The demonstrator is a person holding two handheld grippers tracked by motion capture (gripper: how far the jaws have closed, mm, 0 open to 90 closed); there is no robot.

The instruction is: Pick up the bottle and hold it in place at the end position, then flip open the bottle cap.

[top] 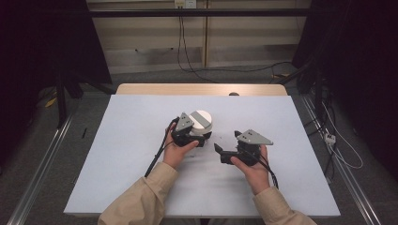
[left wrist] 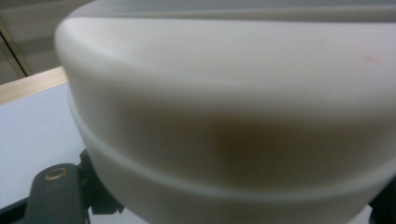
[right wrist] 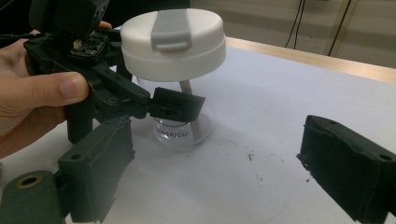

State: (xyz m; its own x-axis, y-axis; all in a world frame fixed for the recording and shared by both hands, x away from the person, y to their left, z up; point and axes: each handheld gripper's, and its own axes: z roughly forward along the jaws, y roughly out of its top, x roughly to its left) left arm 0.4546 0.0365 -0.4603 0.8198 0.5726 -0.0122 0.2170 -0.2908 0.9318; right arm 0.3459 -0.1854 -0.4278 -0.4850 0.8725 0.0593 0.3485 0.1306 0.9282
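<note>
A clear cup [right wrist: 180,133] with a white straw inside stands on the white table top [top: 131,140]. A wide white lid [top: 202,121] with a grey flap [right wrist: 170,28] covers it. My left gripper [top: 199,138] is shut on the cup's clear body just under the lid [right wrist: 173,51]; one of its fingers [right wrist: 177,105] presses the near side. In the left gripper view the lid [left wrist: 233,102] looms very close above one black finger [left wrist: 53,198]. My right gripper [top: 227,142] is open a little to the right of the cup, its jaws [right wrist: 219,172] wide apart with nothing between them.
The wooden table edge [top: 202,89] runs along the far side of the white sheet. Small dark specks [right wrist: 250,156] mark the surface near the cup. Cables [top: 338,145] lie on the floor to the right, and metal rails flank the table.
</note>
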